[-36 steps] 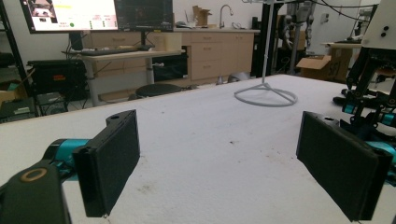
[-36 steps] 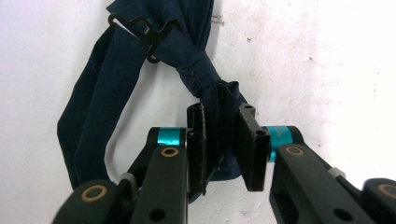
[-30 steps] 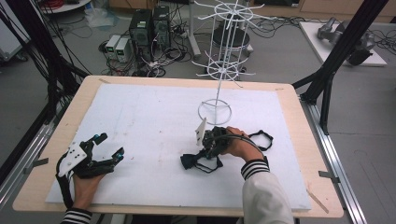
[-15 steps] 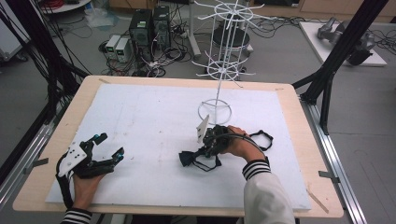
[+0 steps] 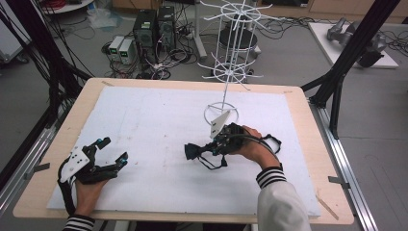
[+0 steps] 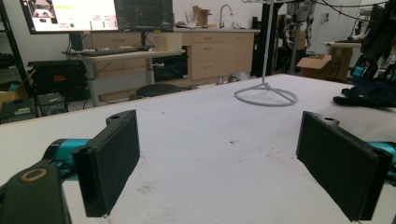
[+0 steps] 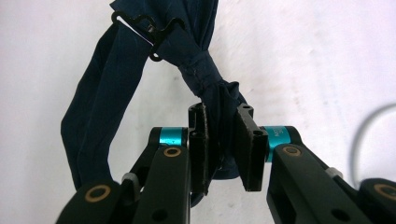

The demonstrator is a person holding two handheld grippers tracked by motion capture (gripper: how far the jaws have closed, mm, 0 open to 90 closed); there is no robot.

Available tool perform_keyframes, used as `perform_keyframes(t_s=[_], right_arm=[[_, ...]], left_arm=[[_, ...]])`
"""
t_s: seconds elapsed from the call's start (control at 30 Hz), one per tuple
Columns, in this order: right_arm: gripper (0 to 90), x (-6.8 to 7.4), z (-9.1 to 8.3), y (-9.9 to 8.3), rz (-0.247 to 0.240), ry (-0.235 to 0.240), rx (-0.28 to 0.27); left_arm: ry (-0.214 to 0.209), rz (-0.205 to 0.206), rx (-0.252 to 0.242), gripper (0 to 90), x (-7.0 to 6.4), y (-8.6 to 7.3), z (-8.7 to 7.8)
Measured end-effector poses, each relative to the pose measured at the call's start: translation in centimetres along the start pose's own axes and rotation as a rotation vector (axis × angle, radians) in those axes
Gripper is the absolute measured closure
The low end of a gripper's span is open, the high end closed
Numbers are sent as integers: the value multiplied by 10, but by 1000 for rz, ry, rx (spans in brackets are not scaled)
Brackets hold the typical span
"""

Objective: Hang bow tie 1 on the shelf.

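A dark navy fabric piece, bunched and tied at a narrow neck, carries a black wire hook at its far end. My right gripper is shut on the bunched end of it. From above, the right gripper points left near the table's middle, with the fabric trailing under it. My left gripper rests at the front left, open with nothing between its wide-set jaws. A white wire display stand rises just behind the right hand, its ring base on the sheet.
A white sheet covers the wooden table. The stand's base lies ahead and right of the left gripper, with the dark bundle farther right. Black frame posts stand at the table's sides.
The right gripper has edged slightly left and up with the fabric still in it. The left gripper has stayed put.
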State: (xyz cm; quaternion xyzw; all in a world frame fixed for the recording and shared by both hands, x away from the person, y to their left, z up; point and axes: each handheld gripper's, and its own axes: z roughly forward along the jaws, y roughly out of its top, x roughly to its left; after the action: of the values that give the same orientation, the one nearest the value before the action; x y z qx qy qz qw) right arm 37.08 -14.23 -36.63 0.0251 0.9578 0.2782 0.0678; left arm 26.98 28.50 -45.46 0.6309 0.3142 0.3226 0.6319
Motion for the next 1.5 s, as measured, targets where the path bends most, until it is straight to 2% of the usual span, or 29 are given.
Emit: perform_keyframes(t_s=[0.1,0.3,0.43,0.6,0.83,1.1,1.5], right_arm=[[775,1,-8,-1,33,-36,-34],[774,1,-21,-2,93,-74,-111],[774,-1,-29,-4,126,-111,-150],[774,-2,-42,-7,157,-157,-224],[773,-3,-61,-14,224,-222,-312],[771,-4,-75,-18,285,-296,-408],[773,-2,-95,-26,364,-418,-497]], left_arm=[[1,0,-1,138,0,0,0],[1,1,0,138,0,0,0],[1,1,1,139,0,0,0],[1,1,2,139,0,0,0],[1,0,3,139,0,0,0],[1,2,3,139,0,0,0],[1,4,4,139,-1,0,0]])
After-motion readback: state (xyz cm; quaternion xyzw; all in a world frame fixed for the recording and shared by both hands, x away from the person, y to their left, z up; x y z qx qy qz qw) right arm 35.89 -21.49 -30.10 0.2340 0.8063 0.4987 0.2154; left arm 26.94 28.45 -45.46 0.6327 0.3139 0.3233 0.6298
